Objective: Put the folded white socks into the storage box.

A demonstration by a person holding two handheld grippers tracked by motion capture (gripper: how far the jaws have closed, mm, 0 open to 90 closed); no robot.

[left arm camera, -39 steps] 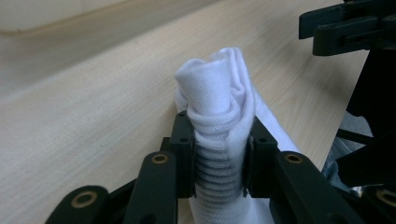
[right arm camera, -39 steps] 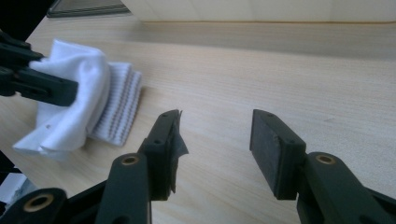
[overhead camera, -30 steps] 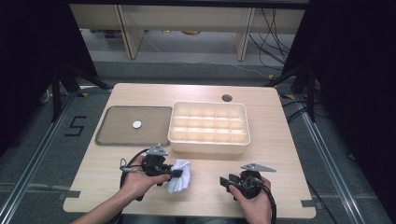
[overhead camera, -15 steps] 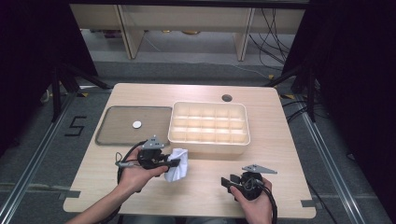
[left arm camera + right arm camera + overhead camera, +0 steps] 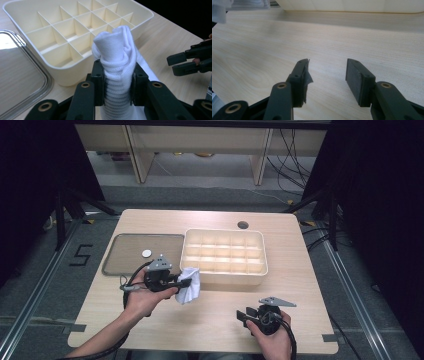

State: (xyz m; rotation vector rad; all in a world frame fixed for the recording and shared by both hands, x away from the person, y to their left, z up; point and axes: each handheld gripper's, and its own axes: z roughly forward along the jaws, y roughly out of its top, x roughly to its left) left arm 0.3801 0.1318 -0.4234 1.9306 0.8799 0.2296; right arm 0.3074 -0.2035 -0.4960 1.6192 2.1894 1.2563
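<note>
Since the earlier frames, the left gripper (image 5: pixel 184 281) had lifted w/ the white cloth (image 5: pixel 189 284) and shifted toward the cream divided tray (image 5: pixel 223 277), so the cloth now hung just beside the tray's near-left corner instead of lying lower on the table (image 5: pixel 210 320). Right gripper (image 5: pixel 241 316) hadn't moved; it sat near the table's front edge, well apart from the cloth.

Left gripper view: the jaws were clamped on the rolled cloth (image 5: pixel 117 75), pads pressing both sides, bundle standing up between them w/ its folded top poking above the jaw tips. Loose fabric trailed down behind toward the tabletop. The tray (image 5: pixel 62 67) lay just beyond, compartments looking empty, and the metal flat tray (image 5: pixel 37 82) showed at left. The other gripper (image 5: pixel 185 61) was visible at far right.

Right gripper view: jaws stood apart w/ nothing between, just bare wood (image 5: pixel 324 37) under them; a bit of pad lining was peeling at the left jaw tip.

High view: flat tray (image 5: pixel 125 270) sat left of the divided one, touching or nearly so, w/ a small white round item (image 5: pixel 146 253) on it.
</note>
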